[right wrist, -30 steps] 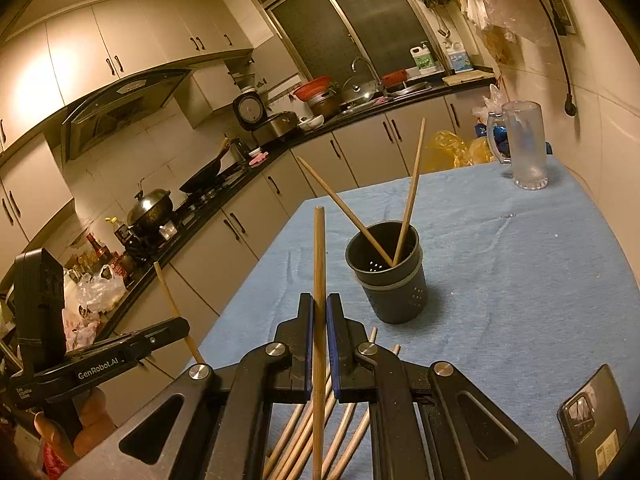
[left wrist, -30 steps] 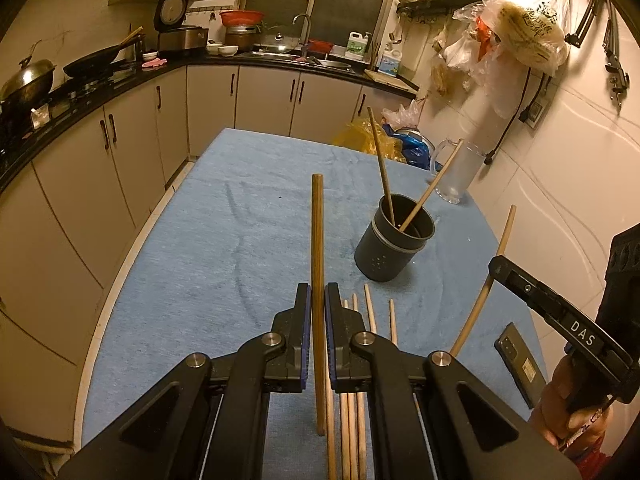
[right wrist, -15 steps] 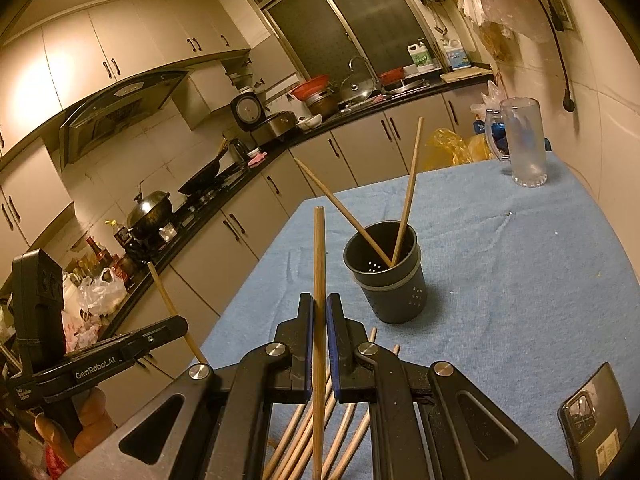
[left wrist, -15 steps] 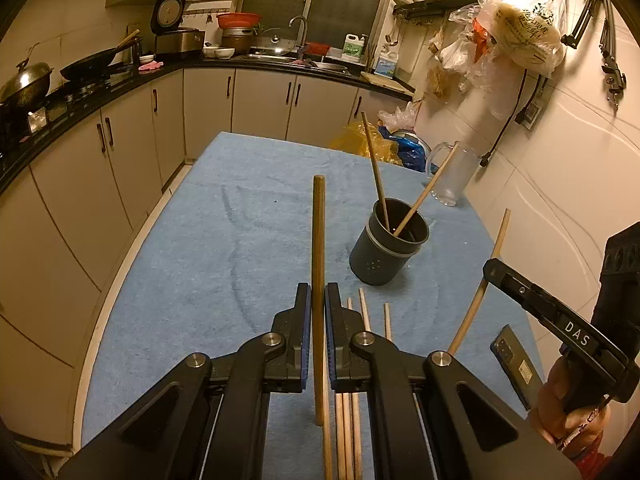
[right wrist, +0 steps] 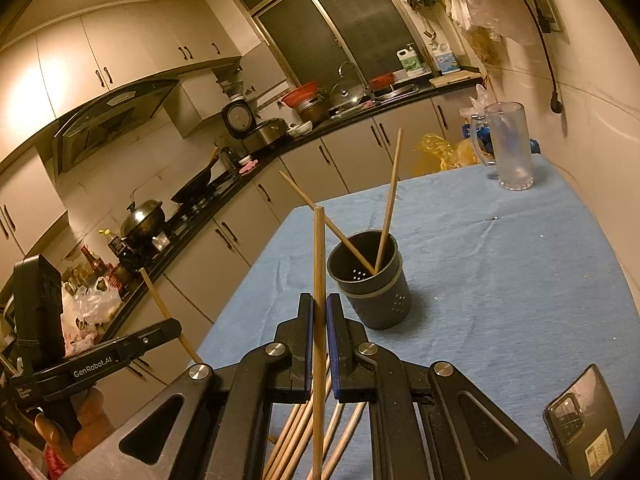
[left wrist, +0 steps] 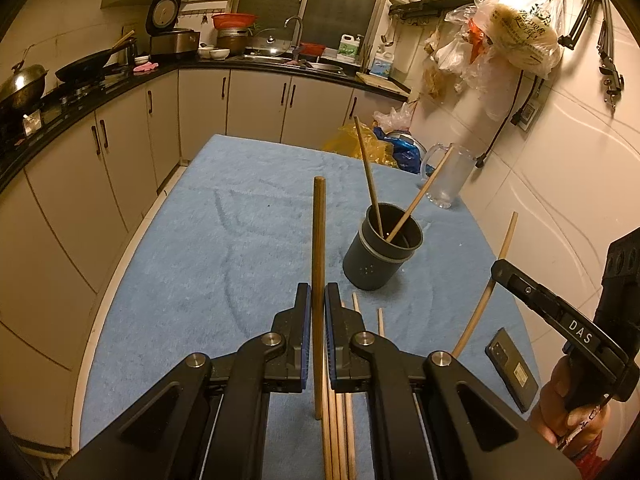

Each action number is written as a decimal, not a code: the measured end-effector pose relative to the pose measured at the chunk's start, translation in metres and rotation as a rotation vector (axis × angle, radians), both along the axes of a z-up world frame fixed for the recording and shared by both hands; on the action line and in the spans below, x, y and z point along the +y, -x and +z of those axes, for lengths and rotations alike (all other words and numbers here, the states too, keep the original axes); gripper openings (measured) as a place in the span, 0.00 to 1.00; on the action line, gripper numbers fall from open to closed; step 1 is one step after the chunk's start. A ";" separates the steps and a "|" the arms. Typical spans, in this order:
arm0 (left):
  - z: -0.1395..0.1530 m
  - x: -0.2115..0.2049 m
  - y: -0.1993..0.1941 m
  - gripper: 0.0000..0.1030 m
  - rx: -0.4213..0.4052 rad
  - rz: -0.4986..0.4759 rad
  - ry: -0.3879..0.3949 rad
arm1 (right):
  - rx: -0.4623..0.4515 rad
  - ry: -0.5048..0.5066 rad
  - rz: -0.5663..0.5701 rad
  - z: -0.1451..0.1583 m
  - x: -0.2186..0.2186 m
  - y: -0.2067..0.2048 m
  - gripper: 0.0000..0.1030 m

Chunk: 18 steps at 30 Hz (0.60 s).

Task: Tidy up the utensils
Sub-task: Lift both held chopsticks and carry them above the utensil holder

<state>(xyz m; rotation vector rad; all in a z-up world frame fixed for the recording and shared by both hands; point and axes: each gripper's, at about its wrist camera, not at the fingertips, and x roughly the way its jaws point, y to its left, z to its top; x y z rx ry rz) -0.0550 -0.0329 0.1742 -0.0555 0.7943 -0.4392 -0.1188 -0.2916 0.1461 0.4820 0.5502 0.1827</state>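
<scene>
Two chopsticks are up in the air right now, one per gripper; the left gripper (left wrist: 316,312) is pinched tight on a darker chopstick (left wrist: 318,264) standing nearly upright between its pads, and the right gripper (right wrist: 319,316) is clamped the same way on a paler chopstick (right wrist: 319,280). The dark holder cup (left wrist: 382,256) sits on the blue cloth-covered table (left wrist: 208,240) a bit ahead of both, with two chopsticks (left wrist: 370,178) already leaning in it, crossed apart; a loose bunch of chopsticks (left wrist: 340,432) lies flat on the cloth right under the grippers, so plenty left to sort.

What could go sideways, just guessing: both sticks are held low with a long free end above, so they could pivot in the pads on the way over; the two leaners splay across the cup mouth, so an incoming tip could knock them or catch the rim and tip the cup; both hands heading for one small opening could bump each other. There's also a phone (right wrist: 584,420) near the table edge and a glass mug (right wrist: 510,148) further back; a wide swing could clip either.
</scene>
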 end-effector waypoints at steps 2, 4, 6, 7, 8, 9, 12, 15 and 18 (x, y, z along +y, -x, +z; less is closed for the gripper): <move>0.003 0.000 -0.001 0.06 -0.005 -0.005 0.004 | -0.002 0.000 -0.002 0.001 -0.001 0.000 0.06; 0.007 -0.003 -0.003 0.06 -0.013 -0.010 0.006 | -0.005 -0.001 -0.007 0.003 -0.003 0.000 0.06; 0.012 -0.006 -0.004 0.06 -0.023 -0.016 0.007 | -0.012 -0.001 -0.013 0.006 -0.004 0.001 0.06; 0.015 -0.008 -0.004 0.06 -0.028 -0.019 0.008 | -0.015 -0.001 -0.017 0.008 -0.005 0.001 0.06; 0.018 -0.009 -0.005 0.06 -0.033 -0.022 0.009 | -0.019 0.000 -0.020 0.009 -0.006 0.002 0.06; 0.021 -0.011 -0.005 0.06 -0.039 -0.026 0.009 | -0.023 0.001 -0.024 0.012 -0.008 0.001 0.06; 0.030 -0.016 -0.008 0.06 -0.055 -0.037 0.010 | -0.039 0.002 -0.040 0.021 -0.013 0.001 0.06; 0.042 -0.022 -0.011 0.06 -0.073 -0.050 0.012 | -0.051 -0.007 -0.057 0.029 -0.020 0.001 0.06; 0.056 -0.030 -0.014 0.06 -0.096 -0.066 0.015 | -0.066 -0.017 -0.080 0.038 -0.029 -0.001 0.06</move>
